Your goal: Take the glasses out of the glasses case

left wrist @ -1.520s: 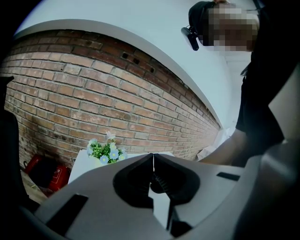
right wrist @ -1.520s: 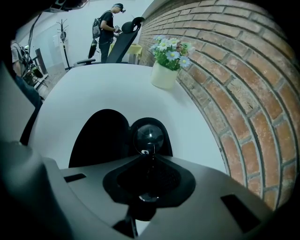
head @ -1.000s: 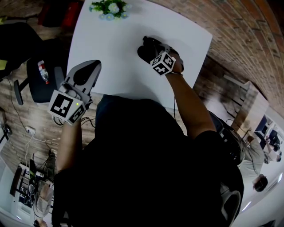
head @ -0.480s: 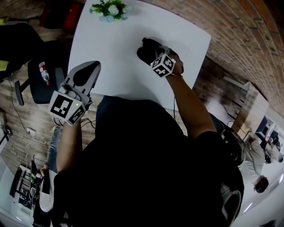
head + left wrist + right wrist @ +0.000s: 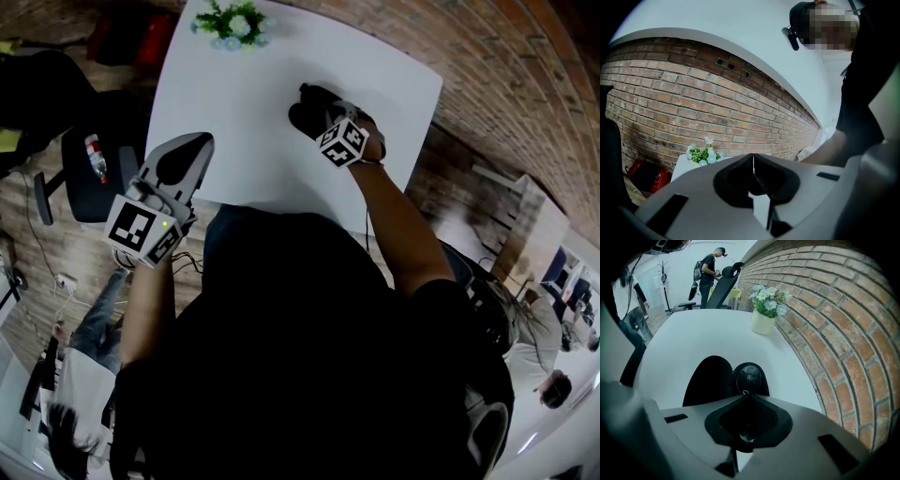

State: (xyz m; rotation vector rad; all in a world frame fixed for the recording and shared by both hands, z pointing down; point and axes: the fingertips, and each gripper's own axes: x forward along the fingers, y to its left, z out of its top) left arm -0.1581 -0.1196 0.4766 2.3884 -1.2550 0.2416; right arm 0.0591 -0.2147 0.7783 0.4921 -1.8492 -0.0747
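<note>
From the head view I see my left hand-held gripper [image 5: 192,150] over the near left edge of the white worktop [image 5: 253,131]. It is well apart from my right hand-held gripper [image 5: 323,108], which sits low over the dark glasses case [image 5: 302,103] just ahead of it. In the left gripper view the jaws are pressed together with nothing between them, and flowers [image 5: 703,153] stand far ahead by the brick wall [image 5: 693,103]. In the right gripper view the jaws are clamped on the glasses [image 5: 749,377], with one dark lens poking up past the tips and the open black case lying just beyond on the worktop.
</note>
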